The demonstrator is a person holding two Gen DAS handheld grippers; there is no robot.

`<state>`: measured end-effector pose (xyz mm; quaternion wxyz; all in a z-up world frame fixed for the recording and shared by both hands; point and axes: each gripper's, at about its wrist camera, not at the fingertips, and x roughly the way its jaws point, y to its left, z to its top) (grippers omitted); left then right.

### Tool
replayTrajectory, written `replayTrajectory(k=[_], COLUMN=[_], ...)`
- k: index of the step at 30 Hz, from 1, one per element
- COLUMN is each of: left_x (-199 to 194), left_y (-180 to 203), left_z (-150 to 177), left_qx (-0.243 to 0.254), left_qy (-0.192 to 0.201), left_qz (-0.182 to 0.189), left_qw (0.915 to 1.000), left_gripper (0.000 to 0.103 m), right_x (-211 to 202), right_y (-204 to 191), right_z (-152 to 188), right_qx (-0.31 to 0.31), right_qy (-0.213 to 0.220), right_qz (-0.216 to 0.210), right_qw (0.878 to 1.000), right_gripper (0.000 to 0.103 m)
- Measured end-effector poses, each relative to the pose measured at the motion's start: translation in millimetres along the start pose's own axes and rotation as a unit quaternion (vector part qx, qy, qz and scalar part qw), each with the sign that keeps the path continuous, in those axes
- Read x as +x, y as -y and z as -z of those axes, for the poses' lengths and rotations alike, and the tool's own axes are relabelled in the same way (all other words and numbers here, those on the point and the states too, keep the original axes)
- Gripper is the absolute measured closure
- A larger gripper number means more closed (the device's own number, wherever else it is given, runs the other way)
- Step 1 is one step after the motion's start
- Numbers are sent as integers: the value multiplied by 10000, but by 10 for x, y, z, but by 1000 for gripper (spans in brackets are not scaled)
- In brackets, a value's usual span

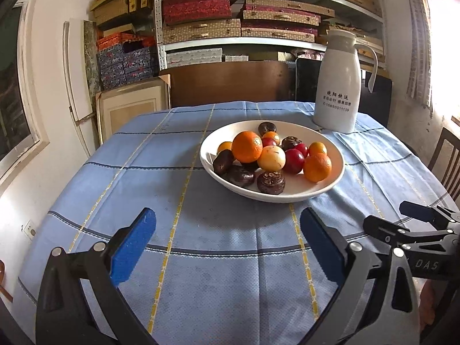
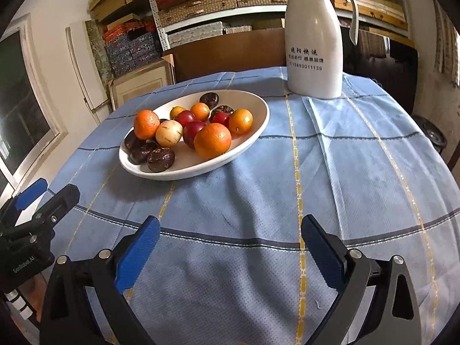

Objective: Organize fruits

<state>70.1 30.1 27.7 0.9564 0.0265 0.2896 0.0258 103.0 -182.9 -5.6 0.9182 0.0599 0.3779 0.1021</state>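
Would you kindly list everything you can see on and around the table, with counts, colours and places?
Bowl: one, white, mid-table, holding all the fruit.
Large oranges: two, orange, one piled at the bowl's left, one at its right edge.
Small orange fruits: three, orange-yellow, toward the bowl's far side.
Red fruits: about three, deep red, centre of bowl.
Pale round fruit: one, cream, centre front.
Dark wrinkled fruits: about six, brown-purple, front left and rear.
Jug: one, white with printed text, far right corner.
Tablecloth: one, blue checked, covering the table.
Boxes: many, red, gold and blue, on shelves behind.
Left gripper: blue pads, open, hovering before the bowl.
Right gripper: blue pads, open, nearside right.
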Motion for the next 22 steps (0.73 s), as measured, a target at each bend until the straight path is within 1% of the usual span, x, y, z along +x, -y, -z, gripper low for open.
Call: replayTrajectory(k=[6, 10, 12, 14, 18, 22], left_x=[-46, -34, -6, 7, 25, 18], left_y=[32, 40, 44, 37, 37, 69], left_z=[10, 6, 3, 5, 10, 15], left_qx=[111, 135, 143, 112, 73, 148], left_qy=[105, 68, -26, -71, -124, -108], left_qz=[-179, -116, 11, 52, 61, 56], left_qw=[9997, 9998, 9999, 9999, 9999, 9998], left_gripper=[5, 5, 5, 5, 5, 5], right_x=[26, 35, 43, 46, 54, 56], right_y=[-2, 7, 10, 9, 3, 1], right_z=[1, 0, 0, -2, 1, 3], right_qx=[29, 58, 68, 64, 49, 51], right_qy=[-72, -91, -109, -118, -131, -136], right_qz=[-25, -32, -39, -41, -46, -51], right_qw=[10000, 9999, 9999, 9999, 9999, 9999], right_gripper=[4, 4, 4, 4, 4, 4])
